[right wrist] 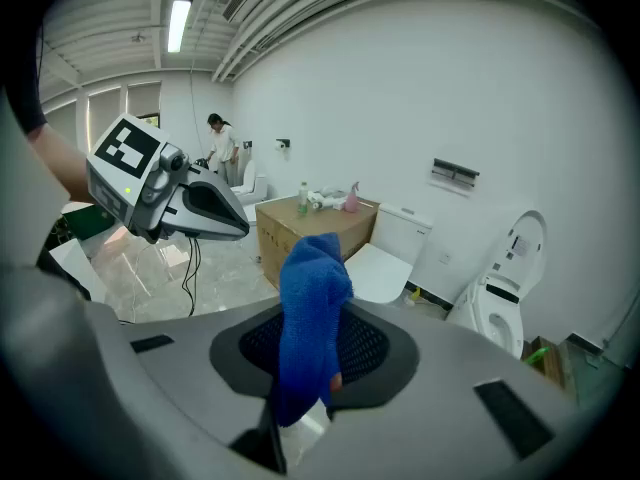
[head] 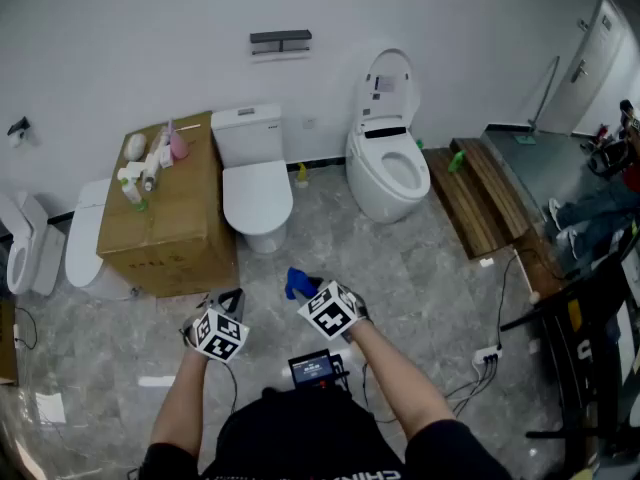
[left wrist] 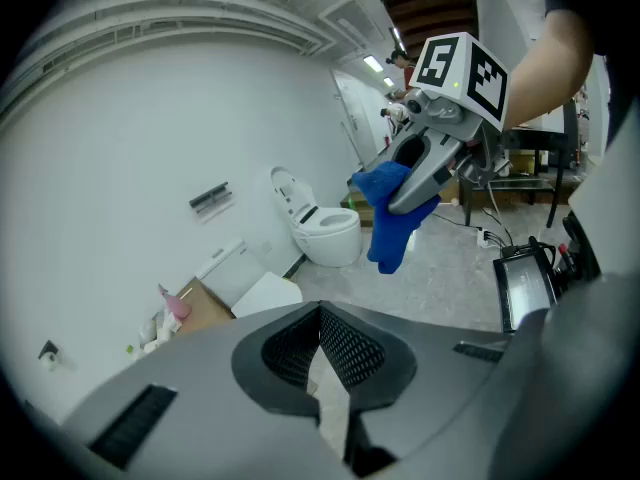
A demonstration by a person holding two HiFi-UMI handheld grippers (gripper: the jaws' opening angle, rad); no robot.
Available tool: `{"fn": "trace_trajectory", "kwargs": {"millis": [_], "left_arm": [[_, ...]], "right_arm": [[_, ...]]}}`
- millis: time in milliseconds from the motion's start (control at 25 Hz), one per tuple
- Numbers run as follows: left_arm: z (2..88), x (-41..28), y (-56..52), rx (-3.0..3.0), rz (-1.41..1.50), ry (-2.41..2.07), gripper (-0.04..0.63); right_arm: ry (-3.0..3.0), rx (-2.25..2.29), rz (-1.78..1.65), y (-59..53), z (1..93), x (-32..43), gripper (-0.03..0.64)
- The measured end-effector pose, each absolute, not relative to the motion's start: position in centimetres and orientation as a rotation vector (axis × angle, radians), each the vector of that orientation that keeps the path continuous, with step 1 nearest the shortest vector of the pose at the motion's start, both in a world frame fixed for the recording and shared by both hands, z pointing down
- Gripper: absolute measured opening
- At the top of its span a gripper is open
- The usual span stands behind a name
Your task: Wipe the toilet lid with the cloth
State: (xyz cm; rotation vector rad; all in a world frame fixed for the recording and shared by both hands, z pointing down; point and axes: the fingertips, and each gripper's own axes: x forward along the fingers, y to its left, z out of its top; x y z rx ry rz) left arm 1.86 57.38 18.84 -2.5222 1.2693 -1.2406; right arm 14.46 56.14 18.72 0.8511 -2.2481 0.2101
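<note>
Right gripper view: cloth (right wrist: 312, 288) clamped between right tool (right wrist: 305, 388) jaws, standing upright.

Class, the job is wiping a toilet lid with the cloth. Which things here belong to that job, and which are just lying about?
For the job: blue cloth, gripped in the right claw; white toilet with its lid down, the likely target.
Lying about: cardboard box; bottles on it; toilet with its lid up; wooden boards; power strip.
</note>
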Motion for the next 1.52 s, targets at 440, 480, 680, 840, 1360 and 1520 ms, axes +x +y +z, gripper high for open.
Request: {"fn": "trace_trajectory", "kwargs": {"millis": [440, 480, 680, 840, 1360, 1520], "left_arm": [[19.2, 2.2, 58.1, -2.539, -1.245, 1.287, 0.012], [19.2, 2.3, 58.2, -2.531, -1.246, 1.285, 0.012], [19.6, 2.5, 58.3, -2.531, -1.259, 1.285, 0.012], [19.9, 2.6, 58.4, -2.560, -1.250, 1.298, 0.011], [20.2, 4.1, 58.8, -2.535, -1.265, 1.260, 0.011], [20.6, 5.5, 58.4, -2.519, -1.288, 1.266, 0.012]], "right_arm": [[-2.245, 0.840, 0.229, 57.1, 19.4, 14.9, 0.095], [-2.248, 0.839, 0.234, 57.2, 19.4, 14.9, 0.095], [-2.254, 0.841, 0.254, 57.3, 19.6, 15.2, 0.095], [-2.250, 0.834, 0.258, 57.5, 19.9, 15.4, 0.095], [-2.255, 0.804, 0.271, 57.8, 20.5, 16.3, 0.095], [-2.255, 0.791, 0.275, 57.4, 20.9, 17.9, 0.095]]}}
